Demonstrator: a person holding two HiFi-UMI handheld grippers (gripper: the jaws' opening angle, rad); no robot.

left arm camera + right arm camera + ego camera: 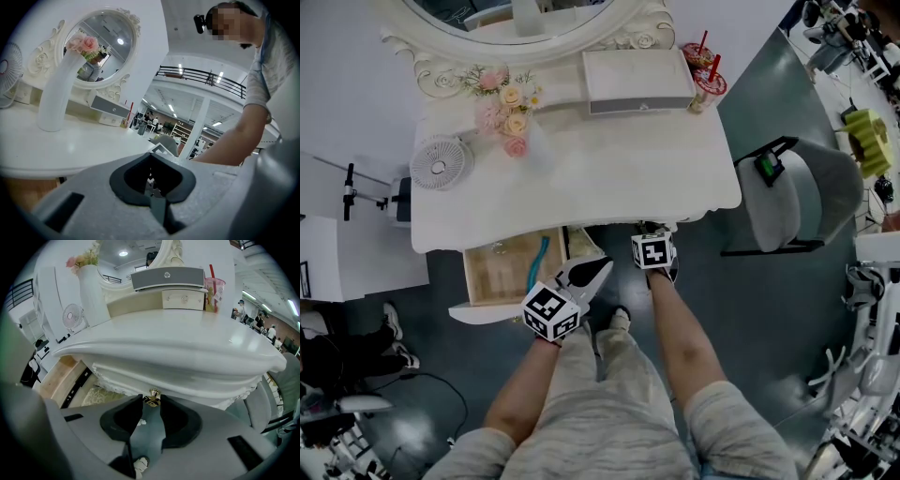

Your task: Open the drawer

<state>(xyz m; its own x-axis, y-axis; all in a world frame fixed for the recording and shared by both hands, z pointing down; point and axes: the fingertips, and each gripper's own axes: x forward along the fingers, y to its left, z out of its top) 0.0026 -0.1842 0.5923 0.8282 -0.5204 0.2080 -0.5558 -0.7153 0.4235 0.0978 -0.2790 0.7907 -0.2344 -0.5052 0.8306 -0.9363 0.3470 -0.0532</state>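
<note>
Room: dark grey floor (750, 309) is spreading under a white dressing table, a grey chair (806, 187) standing off to its right.
Left claw (598, 270): is hanging roughly level beside the pulled-out left drawer (492, 277), jaws drawn together on nothing.
Right claw (151, 405): is tilting down under the tabletop (609, 169) lip, its pads sitting either side of the gold knob (153, 397) and seemingly pinching it.
Right drawer (197, 387): is sitting under the front edge, right of the open one, still flush and shut.
Heading: its front is running left to right along the tabletop edge; face and knob are pointing out at the person.
Progress: the grip is looking made; the whole pull, I judge, is remaining.
Beyond: a fan (441, 162) and flower vase (511, 112) are standing below the oval mirror (516, 14).
</note>
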